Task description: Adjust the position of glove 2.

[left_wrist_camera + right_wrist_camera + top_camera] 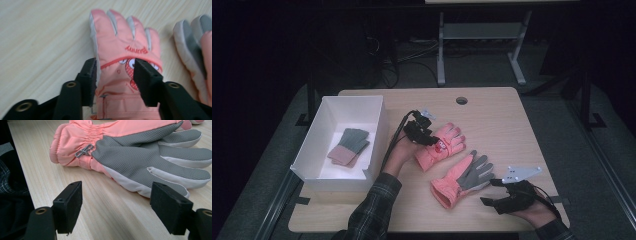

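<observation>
A pink glove [448, 141] [120, 37] lies back-up at the table's middle, with a cartoon print near its wrist. My left gripper [428, 138] [115, 75] sits low over its wrist end with the jaws apart. One jaw is at the glove's edge and the other rests over the print, and the pads do not squeeze it. A second pink glove [462, 177] [130, 155] lies grey palm up, nearer the front. My right gripper [489, 200] [116, 205] stands open just short of that glove's fingers, with bare table between its jaws.
A white box [377, 130] stands at the table's left and holds a grey-and-pink pair of gloves [349, 147]. The wooden table [502, 125] has a round hole [461, 100] near its far edge. A metal stand rises beyond the table.
</observation>
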Demonstrator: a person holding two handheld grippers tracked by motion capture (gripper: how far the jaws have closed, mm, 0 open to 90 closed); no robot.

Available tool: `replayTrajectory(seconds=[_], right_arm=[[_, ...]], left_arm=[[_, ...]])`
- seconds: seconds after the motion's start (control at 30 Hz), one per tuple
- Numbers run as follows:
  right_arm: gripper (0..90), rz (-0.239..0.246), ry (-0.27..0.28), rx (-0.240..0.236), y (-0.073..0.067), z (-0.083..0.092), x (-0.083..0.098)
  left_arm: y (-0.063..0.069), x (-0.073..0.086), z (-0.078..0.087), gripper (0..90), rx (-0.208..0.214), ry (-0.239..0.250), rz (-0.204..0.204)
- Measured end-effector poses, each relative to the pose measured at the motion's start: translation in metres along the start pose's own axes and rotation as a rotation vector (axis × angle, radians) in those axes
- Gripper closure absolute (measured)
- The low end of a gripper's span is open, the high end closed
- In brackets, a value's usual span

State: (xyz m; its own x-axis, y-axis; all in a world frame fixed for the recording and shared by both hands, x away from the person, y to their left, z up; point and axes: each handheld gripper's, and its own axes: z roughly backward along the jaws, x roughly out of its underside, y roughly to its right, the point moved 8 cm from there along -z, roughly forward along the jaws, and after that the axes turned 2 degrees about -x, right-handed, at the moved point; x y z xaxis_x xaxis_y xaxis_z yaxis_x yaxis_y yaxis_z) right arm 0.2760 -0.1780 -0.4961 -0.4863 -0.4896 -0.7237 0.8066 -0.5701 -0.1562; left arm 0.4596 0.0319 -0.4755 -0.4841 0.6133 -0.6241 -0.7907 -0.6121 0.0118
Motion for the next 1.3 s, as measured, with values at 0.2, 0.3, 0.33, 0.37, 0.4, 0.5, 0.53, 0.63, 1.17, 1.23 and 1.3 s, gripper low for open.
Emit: replayTrajectory(seconds=[0.2,0.3,0.33,0.37,0.4,0.5,0.53,0.63,1.17,1.23,1.3], right_arm=[[25.8,0.003,-0.001,0.001,0.001,0.0,0.0],[25.8,0.001,0.0,0.001,0.0,0.0,0.0],[25.8,0.001,-0.001,0.001,0.001,0.0,0.0],[25.8,0.001,-0.001,0.002,0.001,0.0,0.0],[25.8,0.003,-0.002,0.003,0.001,0.0,0.0],[25.8,0.006,-0.001,0.0,0.001,-0.001,0.0],[25.8,0.003,0.0,0.0,0.0,-0.001,0.0],[25.8,0.002,-0.001,0.0,0.001,0.0,0.0],[25.8,-0.016,0.005,0.006,0.002,0.001,0.0],[25.8,-0.014,0.007,0.006,0.002,0.002,0.0],[25.8,-0.014,0.008,0.008,0.003,0.002,0.0]], left_arm=[[0.0,0.013,-0.018,47.0,0.027,-0.051,0.033],[-0.002,0.016,-0.02,54.2,0.045,-0.046,0.039],[-0.003,0.016,-0.02,59.3,0.048,-0.038,0.04],[-0.004,0.016,-0.02,64.4,0.047,-0.034,0.046],[-0.005,0.016,-0.019,69.3,0.055,-0.035,0.044],[-0.006,0.016,-0.019,80.1,0.07,-0.032,0.058],[-0.005,0.016,-0.018,82.1,0.072,-0.029,0.059],[-0.005,0.014,-0.015,84.8,0.082,-0.022,0.071],[0.017,-0.021,0.049,85.3,0.154,0.027,0.047],[0.025,-0.025,0.055,85.4,0.16,0.038,0.067],[0.031,-0.027,0.061,85.4,0.167,0.034,0.057]])
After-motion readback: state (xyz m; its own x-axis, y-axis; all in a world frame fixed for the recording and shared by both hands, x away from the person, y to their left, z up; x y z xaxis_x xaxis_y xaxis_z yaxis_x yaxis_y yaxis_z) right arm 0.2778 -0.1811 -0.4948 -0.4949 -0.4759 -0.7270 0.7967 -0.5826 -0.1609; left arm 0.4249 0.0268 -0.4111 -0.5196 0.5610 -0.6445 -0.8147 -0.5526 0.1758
